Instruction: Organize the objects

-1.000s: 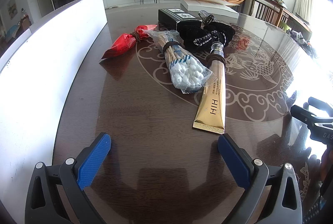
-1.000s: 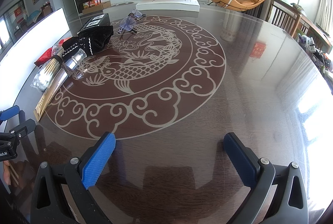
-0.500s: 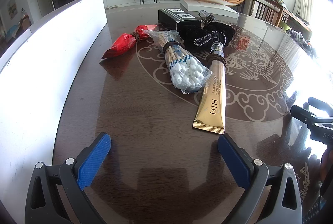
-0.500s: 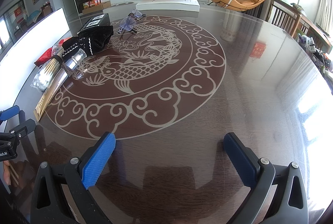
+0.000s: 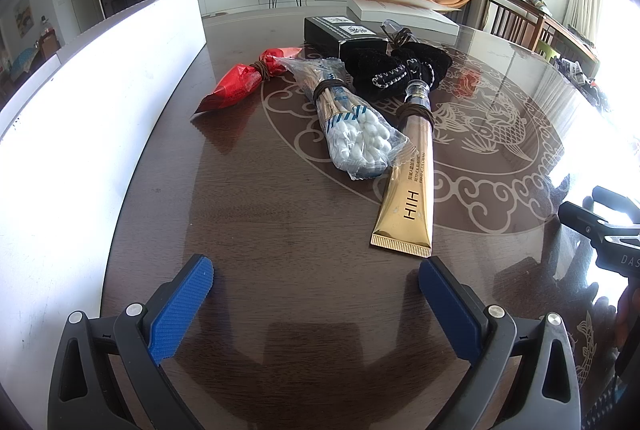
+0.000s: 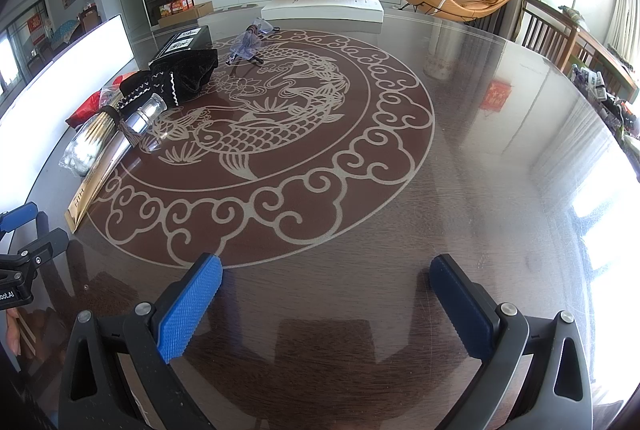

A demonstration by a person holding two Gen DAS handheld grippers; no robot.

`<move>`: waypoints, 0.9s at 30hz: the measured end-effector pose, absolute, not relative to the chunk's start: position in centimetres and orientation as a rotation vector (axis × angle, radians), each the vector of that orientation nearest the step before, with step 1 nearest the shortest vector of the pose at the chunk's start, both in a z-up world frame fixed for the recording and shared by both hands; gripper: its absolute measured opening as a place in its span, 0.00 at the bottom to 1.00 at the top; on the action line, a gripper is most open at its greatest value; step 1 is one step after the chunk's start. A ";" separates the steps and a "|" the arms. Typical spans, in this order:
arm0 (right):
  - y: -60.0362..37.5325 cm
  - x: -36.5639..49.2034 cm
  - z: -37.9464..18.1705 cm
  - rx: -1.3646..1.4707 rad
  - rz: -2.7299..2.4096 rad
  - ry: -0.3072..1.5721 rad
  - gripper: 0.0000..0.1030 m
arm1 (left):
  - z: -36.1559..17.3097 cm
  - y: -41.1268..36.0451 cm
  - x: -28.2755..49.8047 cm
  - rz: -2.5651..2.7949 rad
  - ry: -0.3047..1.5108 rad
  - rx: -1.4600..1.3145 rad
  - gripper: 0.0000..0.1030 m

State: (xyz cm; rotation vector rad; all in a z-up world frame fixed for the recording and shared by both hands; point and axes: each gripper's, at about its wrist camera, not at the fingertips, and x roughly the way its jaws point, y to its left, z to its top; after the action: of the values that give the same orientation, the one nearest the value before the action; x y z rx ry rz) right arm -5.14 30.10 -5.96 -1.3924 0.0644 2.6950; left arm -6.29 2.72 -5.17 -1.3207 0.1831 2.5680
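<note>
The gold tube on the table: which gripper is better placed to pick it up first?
Left. The left gripper is open just before the gold tube; the right gripper faces bare table.

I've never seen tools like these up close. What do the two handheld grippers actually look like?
Both look alike. The left gripper and the right gripper each have two dark grey plastic fingers with triangular cut-outs and silver screws, tipped with ribbed bright blue pads. Partial white lettering shows on each body seen from the other camera. No cables or sleeves show.
</note>
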 end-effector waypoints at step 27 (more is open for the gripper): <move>30.1 -5.2 -6.0 -1.392 2.695 0.064 1.00 | -5.3 2.1 -5.0 2.600 0.176 -1.306 1.00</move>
State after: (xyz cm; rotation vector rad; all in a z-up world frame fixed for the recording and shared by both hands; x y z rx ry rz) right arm -5.16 30.10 -5.98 -1.3923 0.0645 2.6953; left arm -4.98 2.08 -5.26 -1.3060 0.1760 2.5998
